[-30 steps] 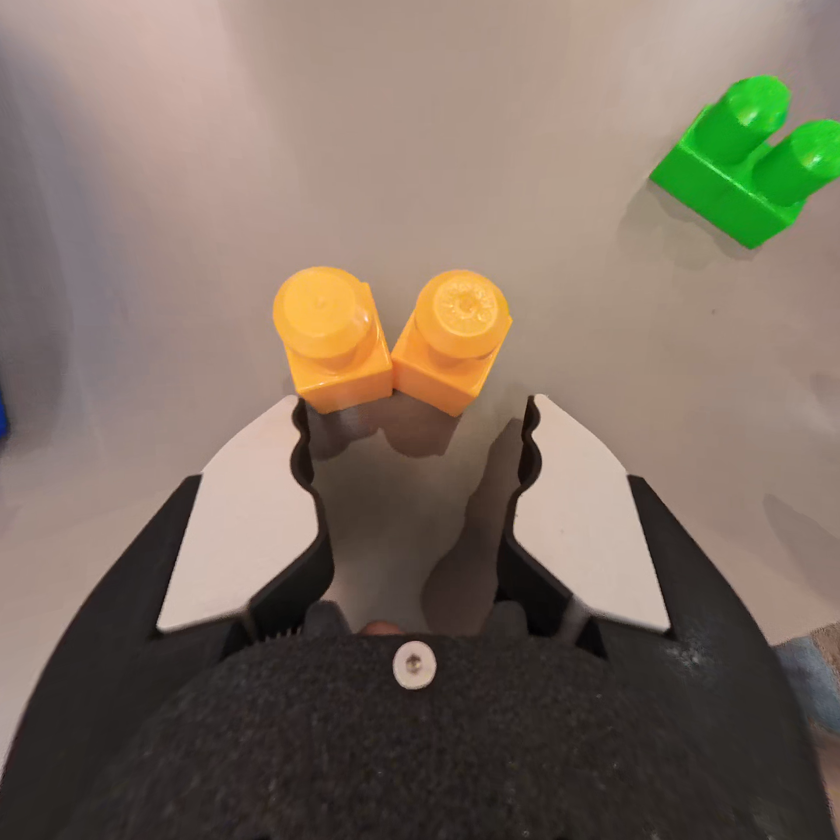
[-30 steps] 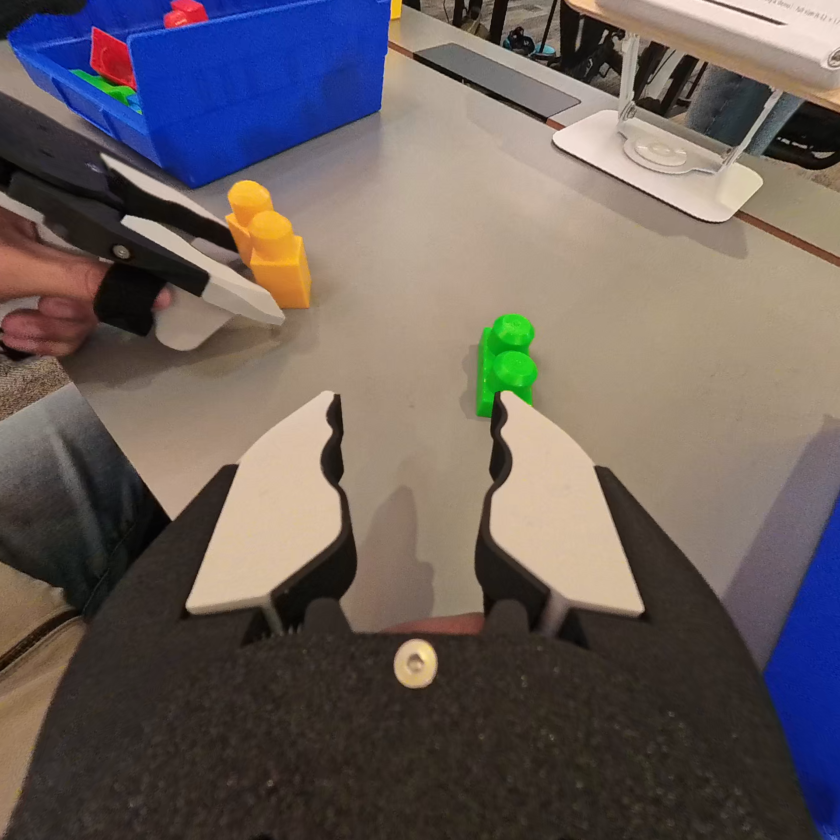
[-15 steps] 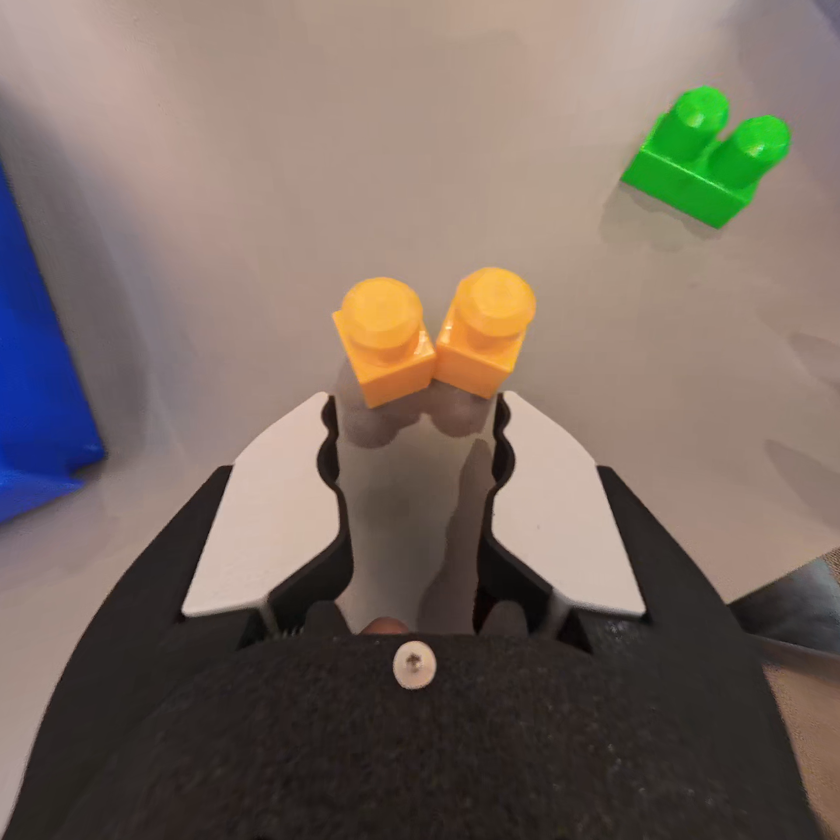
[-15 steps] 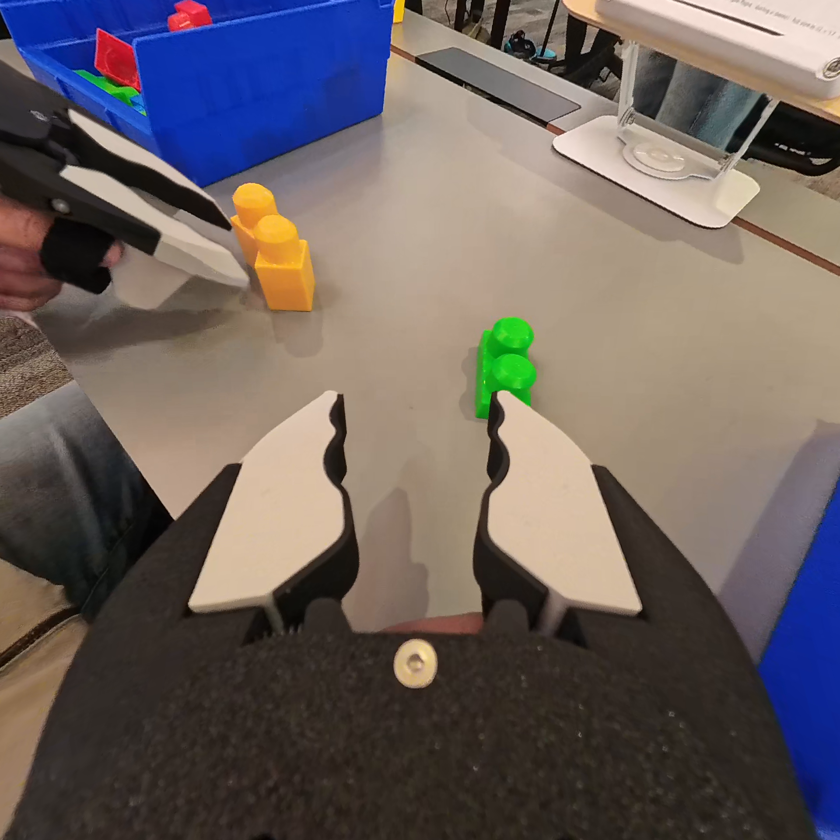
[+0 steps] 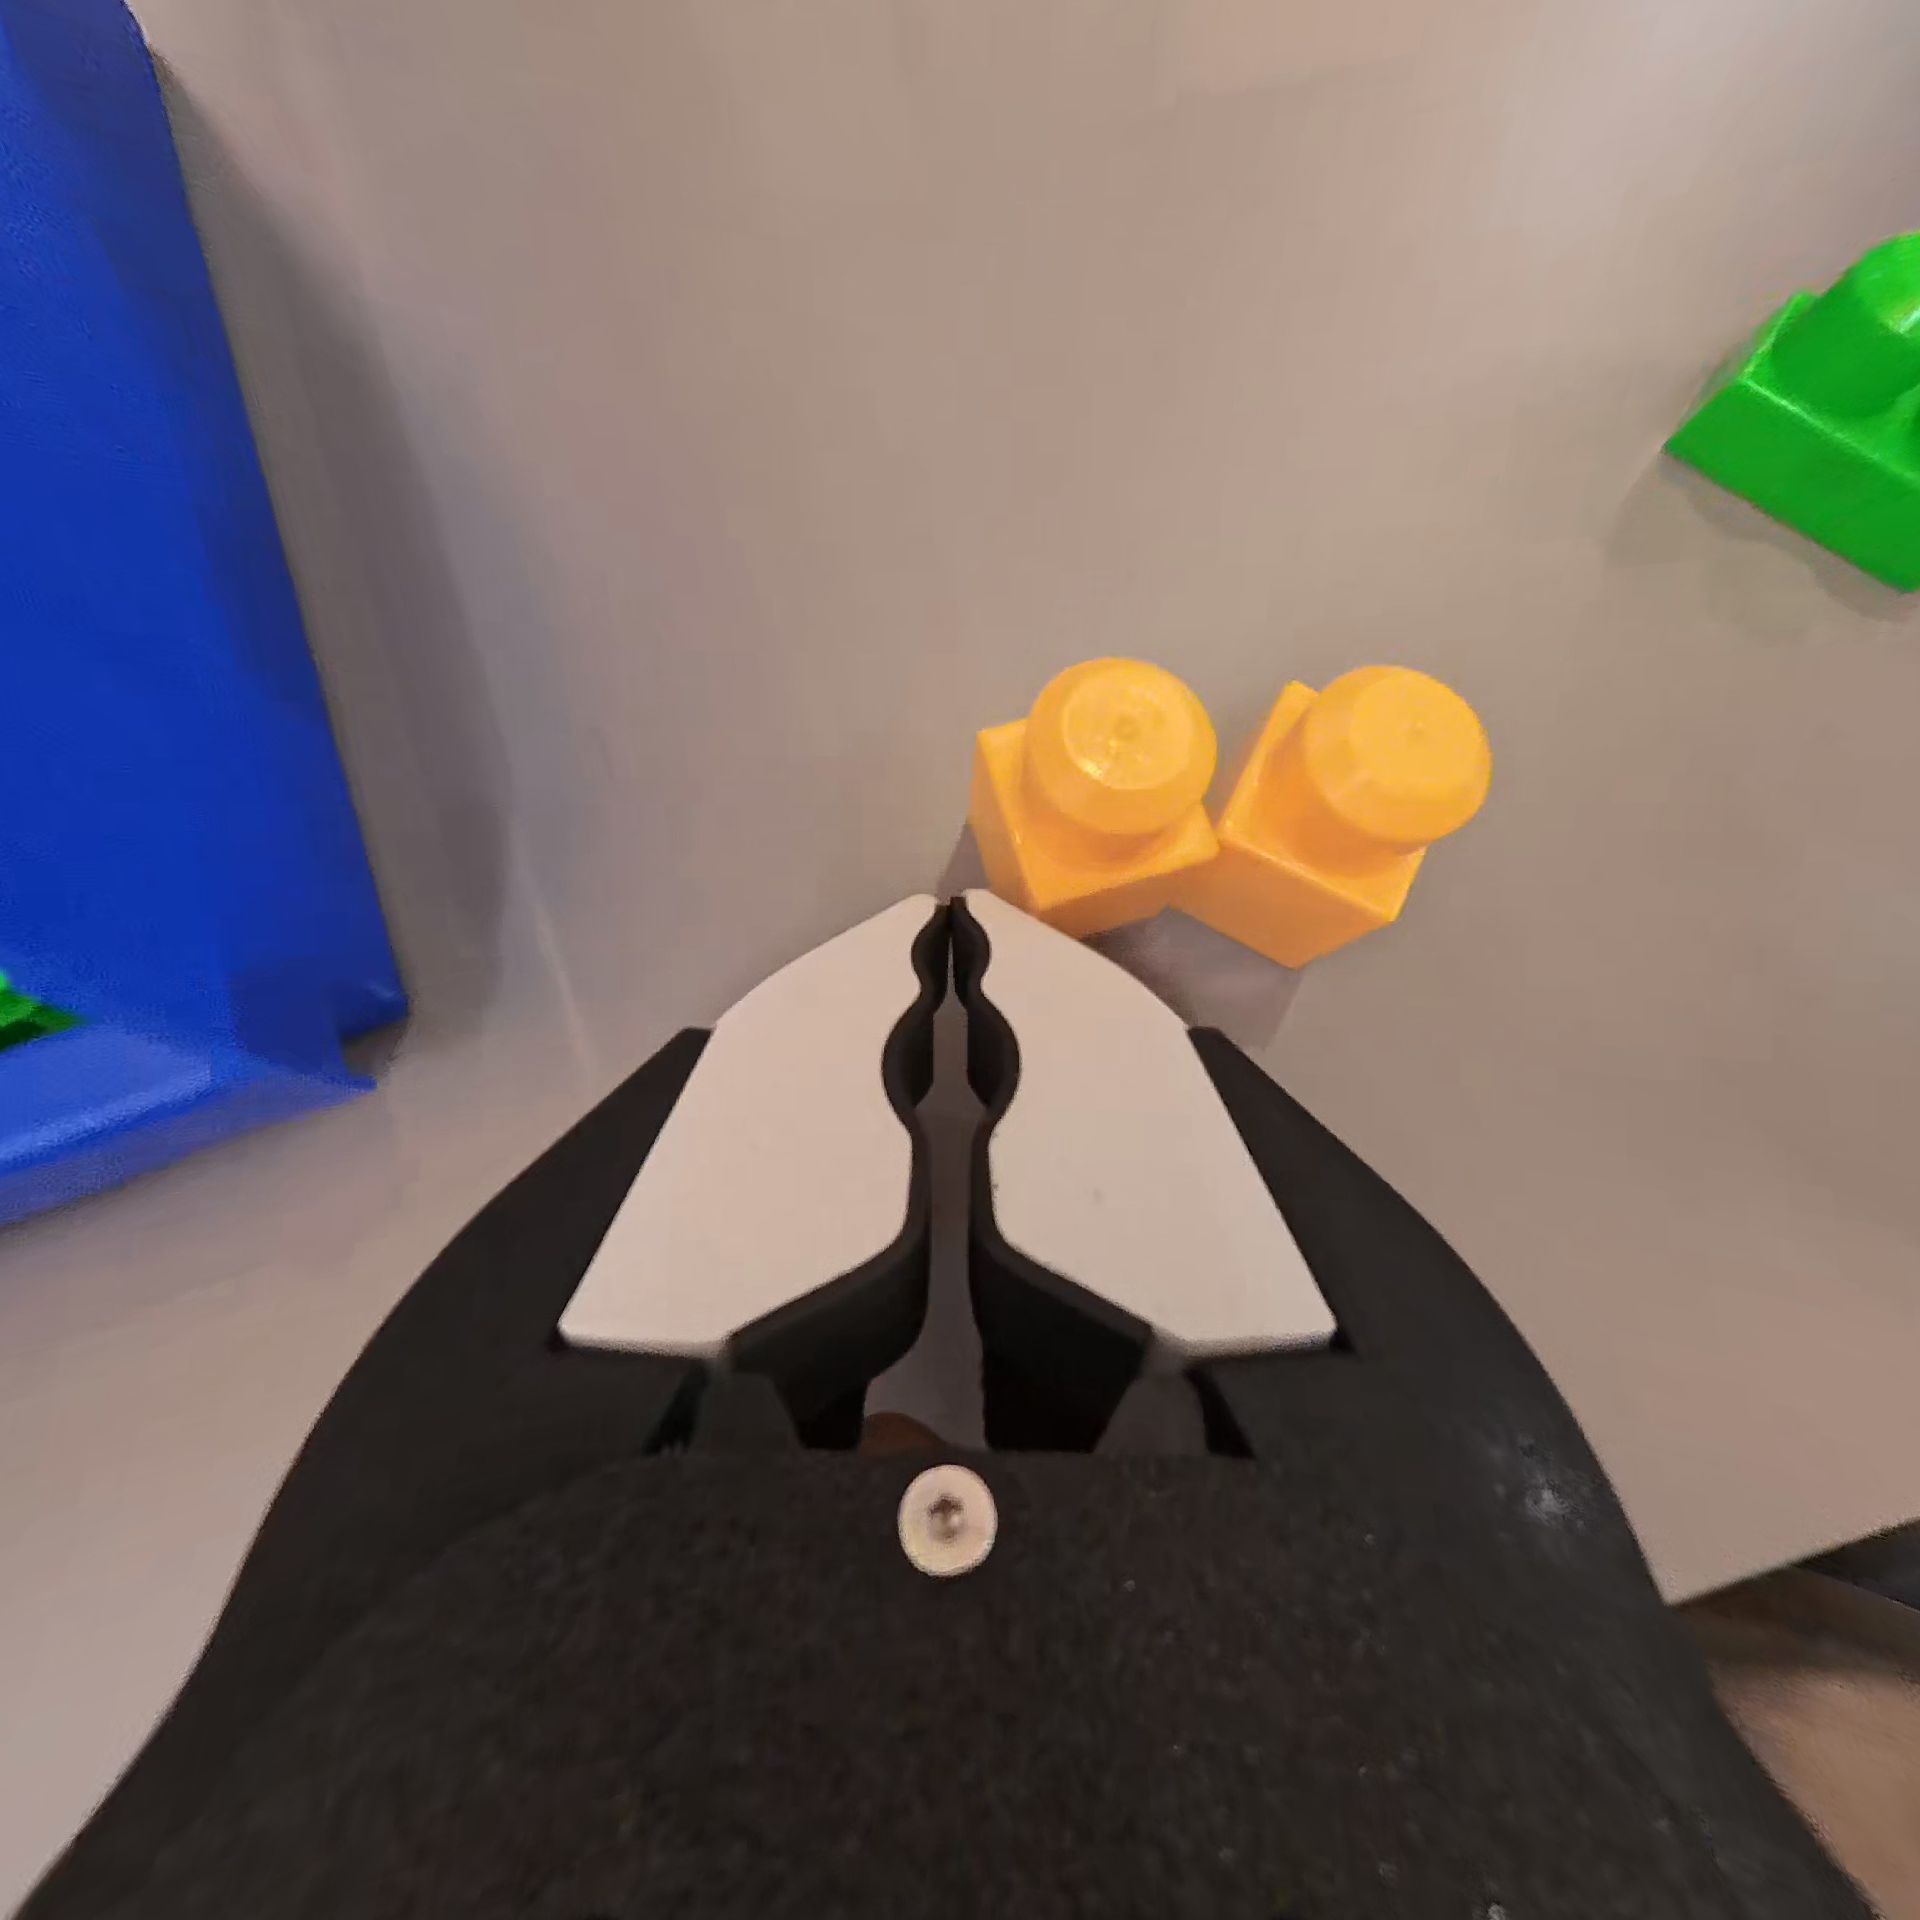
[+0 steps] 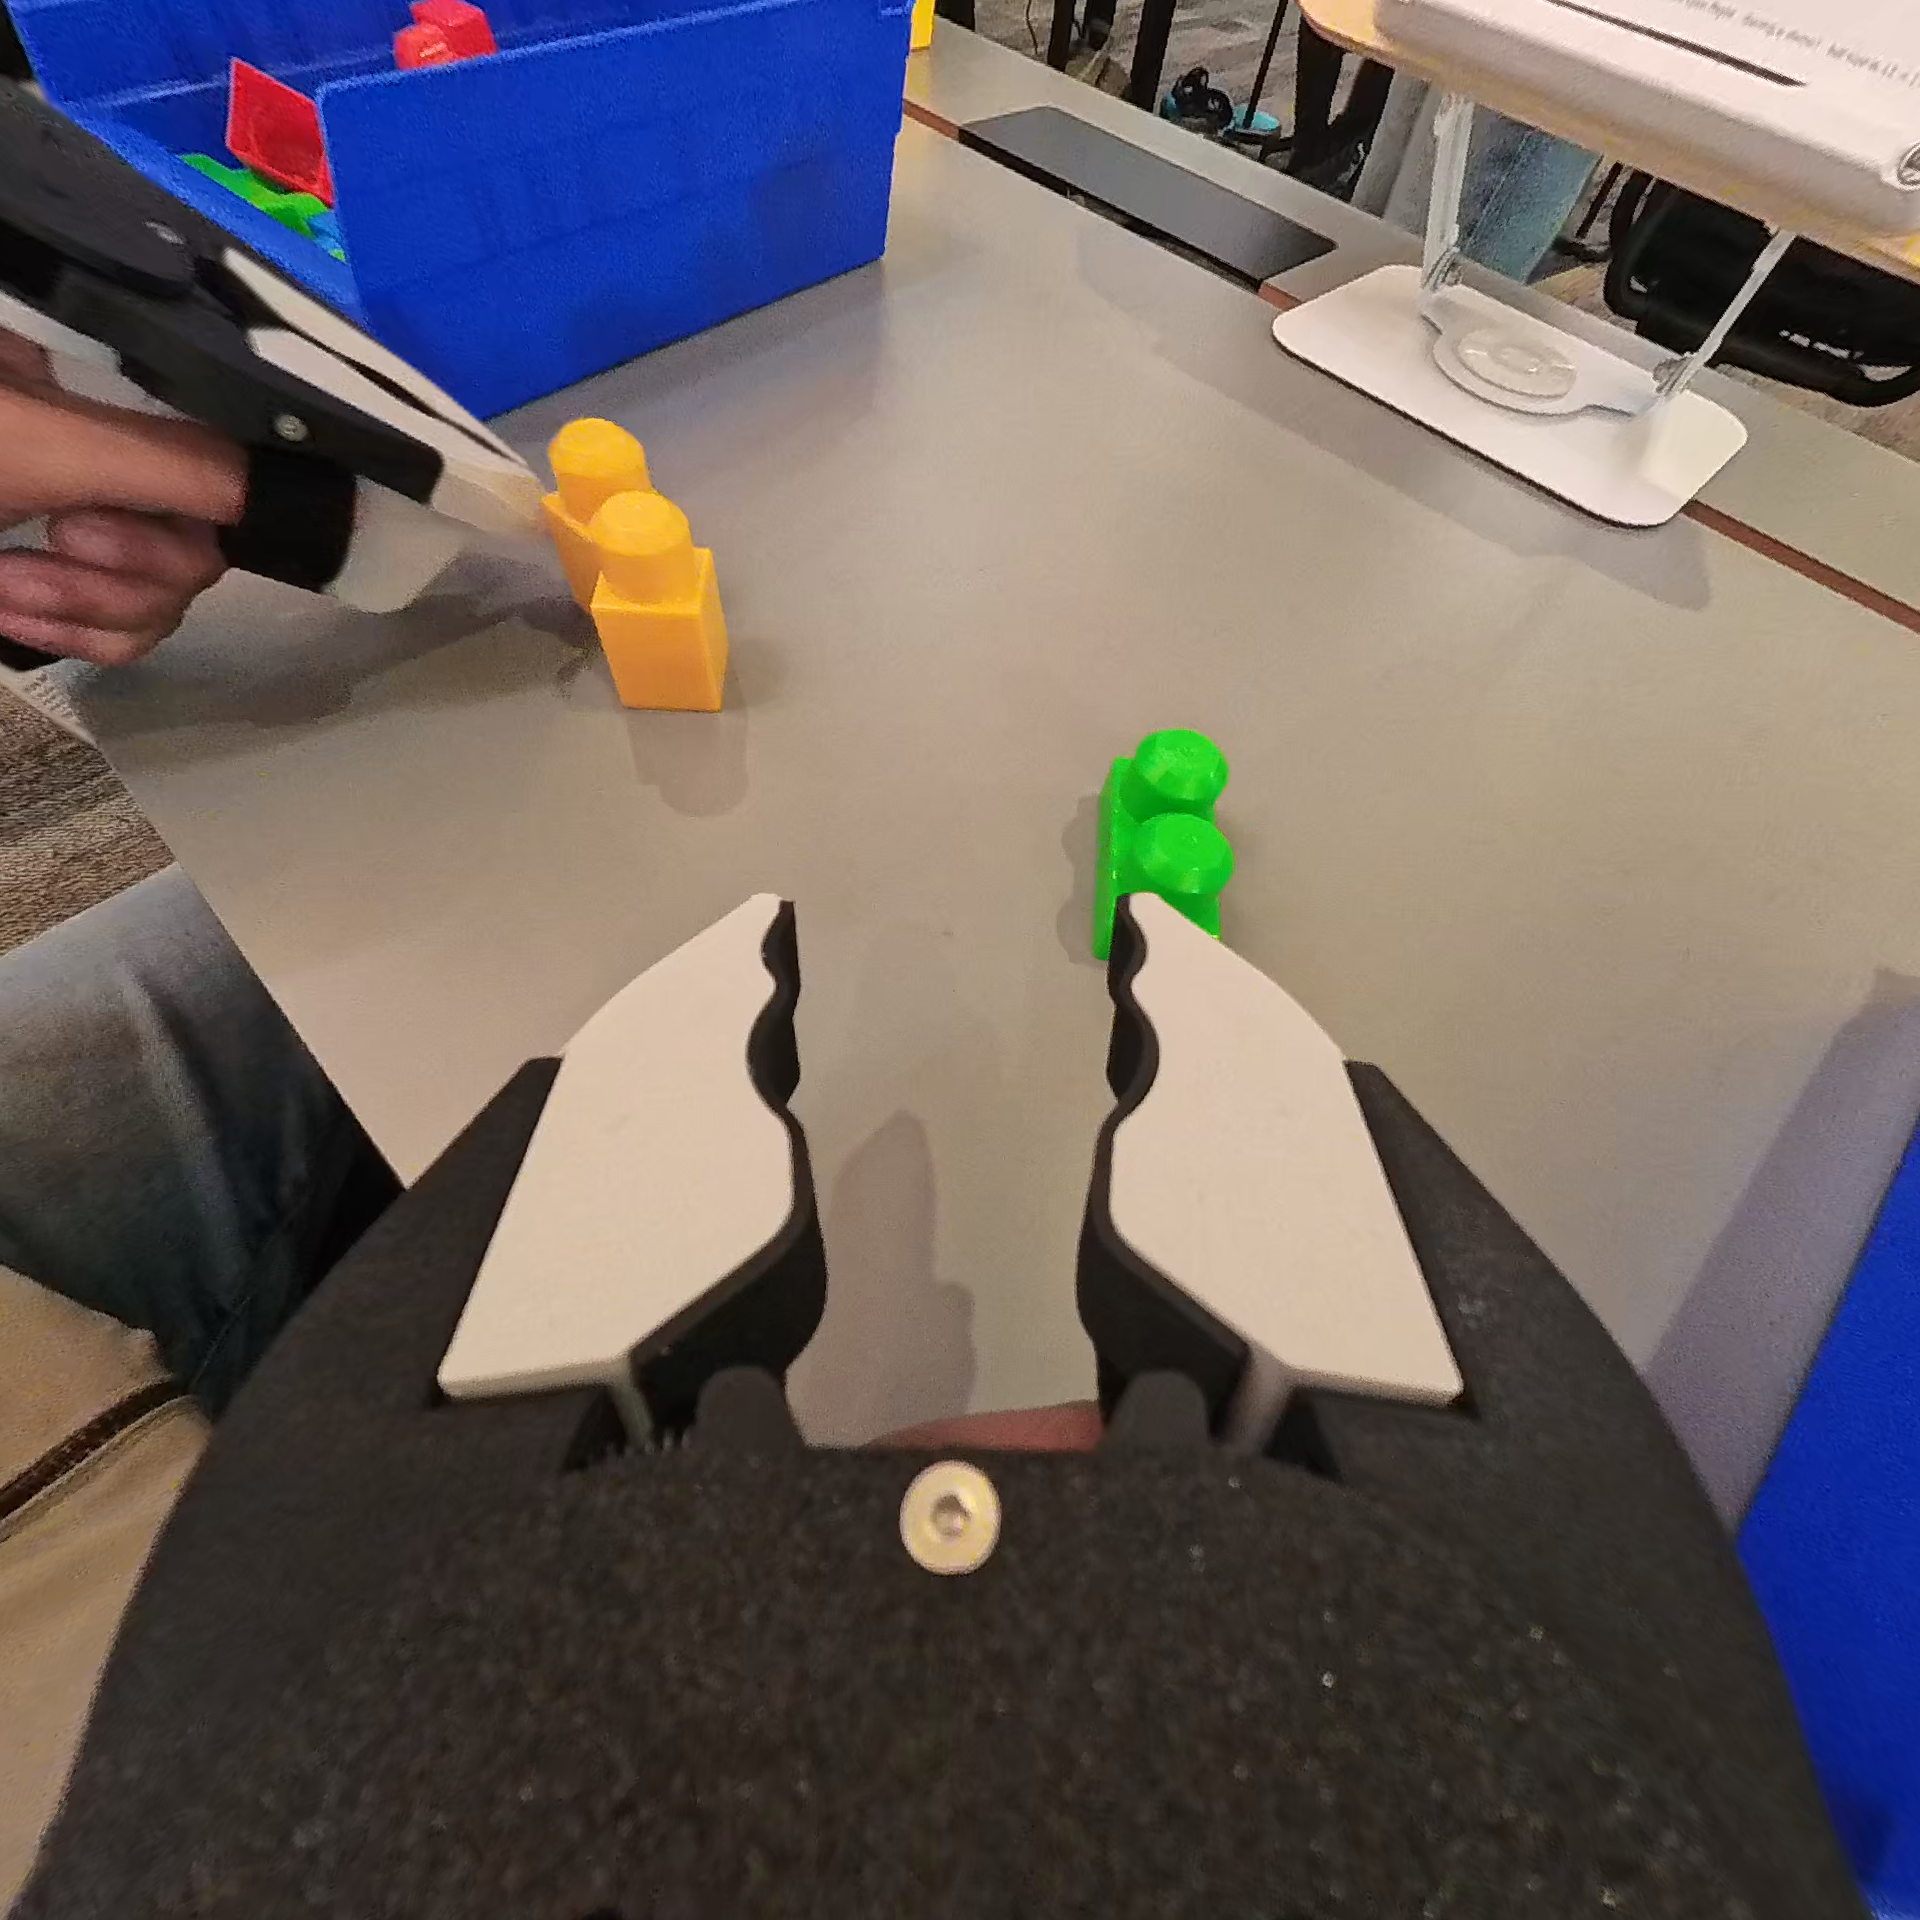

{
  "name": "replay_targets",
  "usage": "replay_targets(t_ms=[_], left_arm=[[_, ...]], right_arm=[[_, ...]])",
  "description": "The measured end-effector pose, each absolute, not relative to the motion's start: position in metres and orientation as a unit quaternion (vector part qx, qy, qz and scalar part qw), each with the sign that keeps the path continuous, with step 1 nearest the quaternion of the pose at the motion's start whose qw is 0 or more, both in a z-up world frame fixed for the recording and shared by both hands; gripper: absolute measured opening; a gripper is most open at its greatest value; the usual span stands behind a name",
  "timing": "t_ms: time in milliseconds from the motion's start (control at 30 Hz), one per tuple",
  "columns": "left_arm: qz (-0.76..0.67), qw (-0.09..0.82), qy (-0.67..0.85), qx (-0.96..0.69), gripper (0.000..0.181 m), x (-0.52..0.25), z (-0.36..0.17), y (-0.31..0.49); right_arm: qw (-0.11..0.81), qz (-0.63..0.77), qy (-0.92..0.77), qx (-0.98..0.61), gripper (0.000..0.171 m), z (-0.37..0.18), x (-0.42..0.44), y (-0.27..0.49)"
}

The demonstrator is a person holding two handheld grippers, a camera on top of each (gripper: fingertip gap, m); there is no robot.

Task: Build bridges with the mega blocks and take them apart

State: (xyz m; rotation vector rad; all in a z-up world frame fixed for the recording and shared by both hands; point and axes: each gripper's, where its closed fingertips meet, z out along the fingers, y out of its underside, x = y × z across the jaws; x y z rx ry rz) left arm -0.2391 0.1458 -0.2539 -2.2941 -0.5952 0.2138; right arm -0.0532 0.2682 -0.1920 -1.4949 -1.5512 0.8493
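- grey tabletop fills both views, with the person's lap in jeans just off its near edge in the right wrist view.
- nearest, the right gripper hangs over the table with its two fingers spread apart and nothing between them.
- just beyond its right fingertip lies the green block, a flat two-stud piece resting on the table; it also shows at the right edge of the left wrist view.
- further left stand two orange blocks, single-stud pieces, upright and touching each other at a slight angle.
- the left gripper, held in a hand, has its fingers pressed together with nothing gripped; its tip sits at the side of the rear orange block, right against it or just beside.
- behind them a blue bin holds red and green pieces.
- farthest back, a white stand rests on the table.
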Motion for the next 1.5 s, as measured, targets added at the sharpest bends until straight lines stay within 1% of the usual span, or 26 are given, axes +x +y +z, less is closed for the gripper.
replay_targets(t_ms=[500, 600, 733, 900, 1033, 1500], left_arm=[[0.110, 0.362, -0.182, -0.908, 0.000, -0.258, -0.254, 0.171], [0.150, 0.361, -0.177, -0.903, 0.000, -0.274, -0.244, 0.170], [0.154, 0.376, -0.145, -0.902, 0.000, -0.280, -0.226, 0.184], [0.073, 0.384, -0.035, -0.920, 0.000, -0.252, -0.207, 0.206], [0.006, 0.333, 0.000, -0.943, 0.000, -0.239, -0.223, 0.208], [-0.050, 0.340, 0.022, -0.939, 0.000, -0.221, -0.231, 0.211]], right_arm=[[0.401, 0.334, -0.614, -0.593, 0.056, -0.192, -0.052, 0.269], [0.400, 0.331, -0.615, -0.593, 0.055, -0.193, -0.052, 0.270], [0.400, 0.332, -0.614, -0.594, 0.054, -0.193, -0.052, 0.271], [0.400, 0.330, -0.615, -0.594, 0.054, -0.194, -0.051, 0.271], [0.402, 0.329, -0.615, -0.593, 0.054, -0.193, -0.051, 0.271], [0.401, 0.327, -0.619, -0.591, 0.053, -0.192, -0.051, 0.269]])
